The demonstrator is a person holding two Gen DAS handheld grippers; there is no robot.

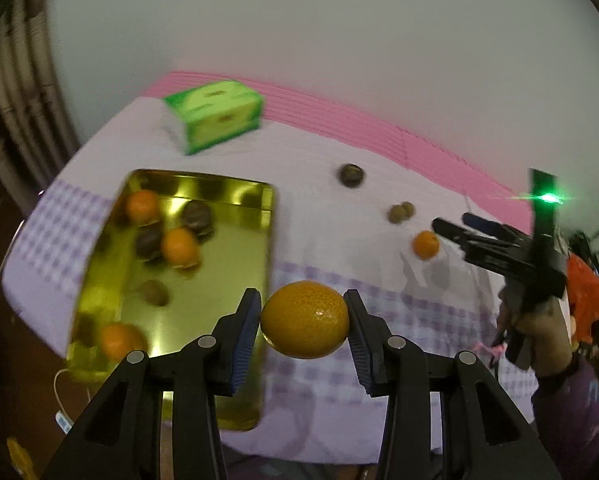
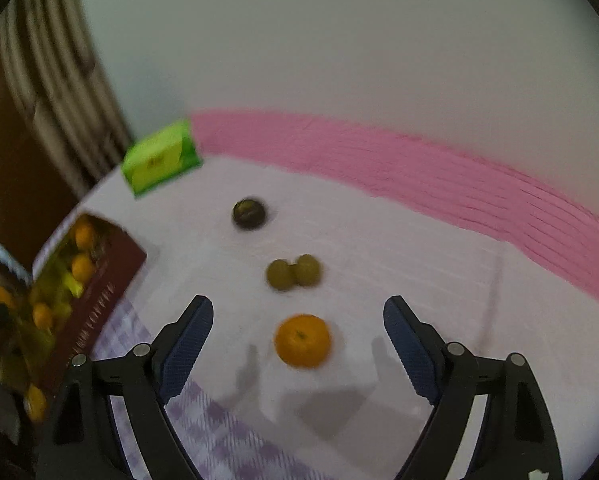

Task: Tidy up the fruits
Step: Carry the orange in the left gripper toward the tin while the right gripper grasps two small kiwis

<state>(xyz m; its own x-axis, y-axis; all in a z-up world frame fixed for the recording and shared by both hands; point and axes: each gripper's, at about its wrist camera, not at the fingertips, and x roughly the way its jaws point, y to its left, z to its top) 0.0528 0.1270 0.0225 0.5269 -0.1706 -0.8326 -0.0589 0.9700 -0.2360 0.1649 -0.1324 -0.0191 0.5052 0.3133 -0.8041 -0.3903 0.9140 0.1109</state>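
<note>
My left gripper (image 1: 304,312) is shut on an orange mandarin (image 1: 304,319) and holds it in the air beside the right edge of a gold tin tray (image 1: 227,240). The tray holds several mandarins and dark round fruits. My right gripper (image 2: 298,320) is open and hovers over a loose mandarin (image 2: 302,341) on the cloth; it also shows in the left wrist view (image 1: 453,226) next to that mandarin (image 1: 425,245). Beyond lie two small green fruits (image 2: 294,273) touching each other and a dark round fruit (image 2: 249,213).
A green tissue box (image 1: 215,116) stands at the back of the table near the wall. A pink strip (image 2: 419,172) runs along the table's far edge. The tray's dark red outer side (image 2: 99,300) shows at the left of the right wrist view. Curtains hang at the far left.
</note>
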